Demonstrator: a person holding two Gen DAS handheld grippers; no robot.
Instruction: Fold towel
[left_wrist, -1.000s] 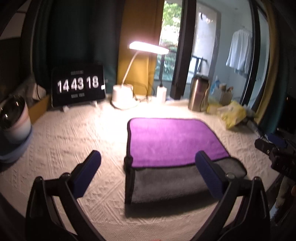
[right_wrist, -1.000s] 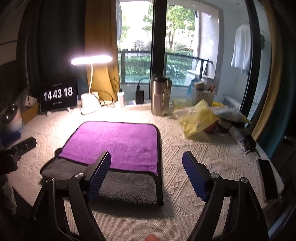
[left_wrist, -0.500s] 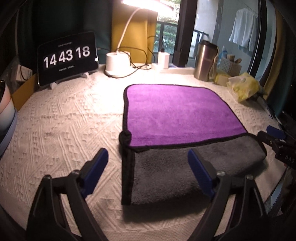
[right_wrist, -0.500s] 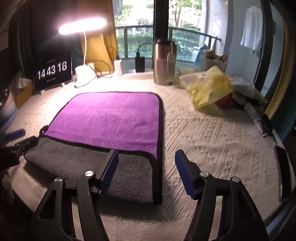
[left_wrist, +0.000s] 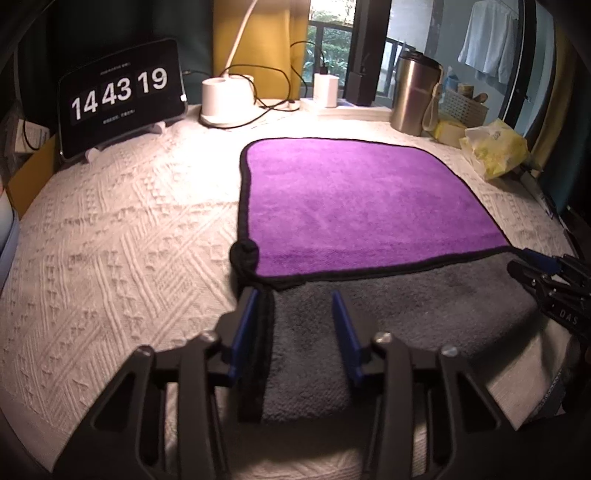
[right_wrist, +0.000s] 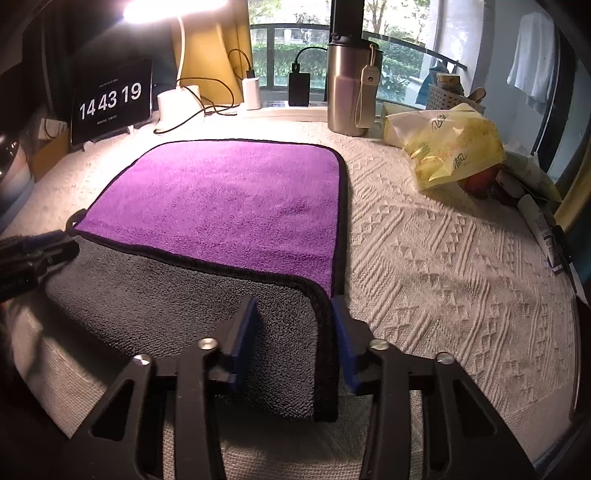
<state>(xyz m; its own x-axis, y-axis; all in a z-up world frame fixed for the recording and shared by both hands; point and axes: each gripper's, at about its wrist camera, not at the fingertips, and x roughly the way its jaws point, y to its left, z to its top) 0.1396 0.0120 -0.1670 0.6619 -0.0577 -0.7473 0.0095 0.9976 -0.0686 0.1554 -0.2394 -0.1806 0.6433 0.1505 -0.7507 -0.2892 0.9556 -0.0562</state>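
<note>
The towel (left_wrist: 362, 199) lies on a white textured cloth, purple layer folded over a grey layer (left_wrist: 388, 321) with black trim. It also shows in the right wrist view (right_wrist: 229, 199). My left gripper (left_wrist: 295, 314) straddles the grey layer's near left edge, its fingers partly closed with a gap between them. My right gripper (right_wrist: 295, 321) straddles the grey layer's near right edge (right_wrist: 327, 332) the same way. Each gripper shows at the side of the other's view.
A clock tablet (left_wrist: 122, 96), a lamp base (left_wrist: 225, 99) with cables, a steel tumbler (right_wrist: 351, 85) and a yellow bag (right_wrist: 454, 147) stand along the back and right. The table's front edge is just below both grippers.
Both grippers have dropped and moved forward onto the grey layer's near corners. Their fingers have closed in from wide open to a narrow gap. The clock went from 18 to 19.
</note>
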